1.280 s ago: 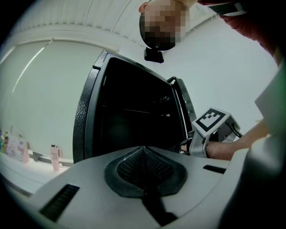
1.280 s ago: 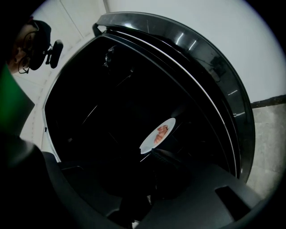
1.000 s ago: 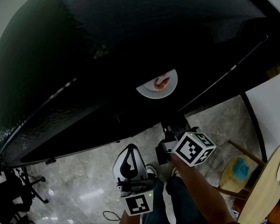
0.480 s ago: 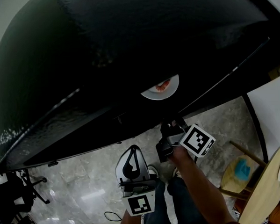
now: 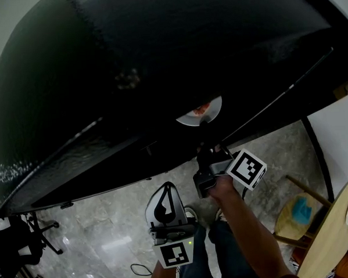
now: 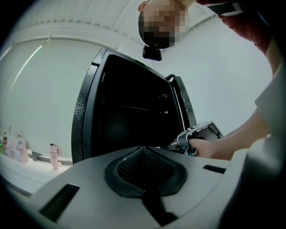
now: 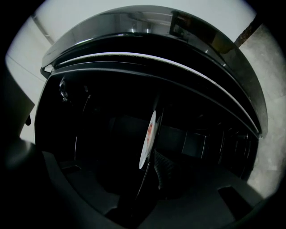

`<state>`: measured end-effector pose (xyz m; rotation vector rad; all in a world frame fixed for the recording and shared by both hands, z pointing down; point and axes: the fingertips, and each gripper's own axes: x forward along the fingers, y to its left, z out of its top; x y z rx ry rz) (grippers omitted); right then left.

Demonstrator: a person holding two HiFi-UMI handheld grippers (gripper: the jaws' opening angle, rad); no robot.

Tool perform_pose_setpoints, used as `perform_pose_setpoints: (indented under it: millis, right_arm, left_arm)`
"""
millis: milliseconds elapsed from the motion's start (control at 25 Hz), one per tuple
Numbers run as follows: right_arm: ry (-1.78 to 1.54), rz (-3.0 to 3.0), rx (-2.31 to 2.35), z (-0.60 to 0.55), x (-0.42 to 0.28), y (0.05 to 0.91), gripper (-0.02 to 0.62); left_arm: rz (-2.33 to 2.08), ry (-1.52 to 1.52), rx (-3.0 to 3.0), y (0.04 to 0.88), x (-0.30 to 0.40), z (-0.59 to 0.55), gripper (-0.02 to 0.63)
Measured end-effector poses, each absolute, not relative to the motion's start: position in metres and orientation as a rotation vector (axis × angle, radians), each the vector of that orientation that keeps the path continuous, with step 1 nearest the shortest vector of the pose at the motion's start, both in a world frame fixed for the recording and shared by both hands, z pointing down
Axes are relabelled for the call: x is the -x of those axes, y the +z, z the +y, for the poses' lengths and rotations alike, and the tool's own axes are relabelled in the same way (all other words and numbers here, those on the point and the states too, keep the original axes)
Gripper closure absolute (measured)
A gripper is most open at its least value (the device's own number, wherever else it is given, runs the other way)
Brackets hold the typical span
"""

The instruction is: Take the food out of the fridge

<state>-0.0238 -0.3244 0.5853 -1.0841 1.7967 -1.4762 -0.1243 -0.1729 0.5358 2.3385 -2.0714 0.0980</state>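
Head view: white plate (image 5: pixel 188 120) bears reddish food (image 5: pixel 202 109).

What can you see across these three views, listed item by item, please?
fridge: one, black, door open, fills the top of the head view
plate: one, white, inside the fridge, its rim between the right gripper's jaws
food: one portion, reddish, on the plate
table: one, round, wooden, lower right
stool: one, wooden, beside the table
cloth: one, blue, on the stool
office chair: one, black, lower left
bottle: one, pink, on the ledge left of the fridge
left gripper: one, grey, jaws together, empty, held low
right gripper: one, at the plate; too dark to tell whether its jaws have closed
arm: one, behind the right gripper
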Motion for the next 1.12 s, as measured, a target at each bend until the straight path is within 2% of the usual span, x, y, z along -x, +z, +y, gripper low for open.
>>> perform_pose_setpoints:
  millis: [1120]
  right_arm:
    - [-1.560,1.666,1.056,-0.338,0.021,0.595,0.486]
  left_arm:
    - [-2.069,0.108,-2.330,0.541,0.124,-0.172,0.594]
